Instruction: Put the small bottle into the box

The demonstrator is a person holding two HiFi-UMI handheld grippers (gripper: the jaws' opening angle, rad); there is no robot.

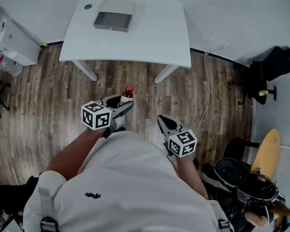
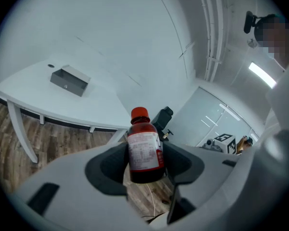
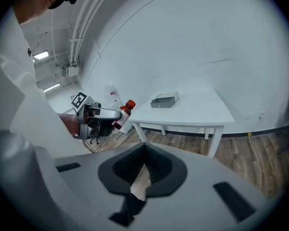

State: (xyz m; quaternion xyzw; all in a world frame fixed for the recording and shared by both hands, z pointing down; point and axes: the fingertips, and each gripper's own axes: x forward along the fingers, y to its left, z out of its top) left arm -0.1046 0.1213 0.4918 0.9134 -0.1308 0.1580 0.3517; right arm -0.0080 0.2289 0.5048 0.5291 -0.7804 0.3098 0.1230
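In L claw's (image 1: 120, 104) pinch: glossy dark btl (image 2: 144, 150), red cap (image 2: 139, 113); R claw (image 3: 144, 148) pressed together.

Small bottle (image 2: 145, 173) looked glossy dark red w/ smooth red plastic cap (image 2: 139, 113) & paper label (image 2: 143, 150). Table (image 1: 154, 37) was smooth matt white; box (image 1: 113, 19) matt grey (metal or plastic, couldn't tell). Floor (image 1: 48, 95) was grained wood planks. Left gripper (image 2: 144, 160) was matt grey plastic, pads (image 2: 108, 170) black.
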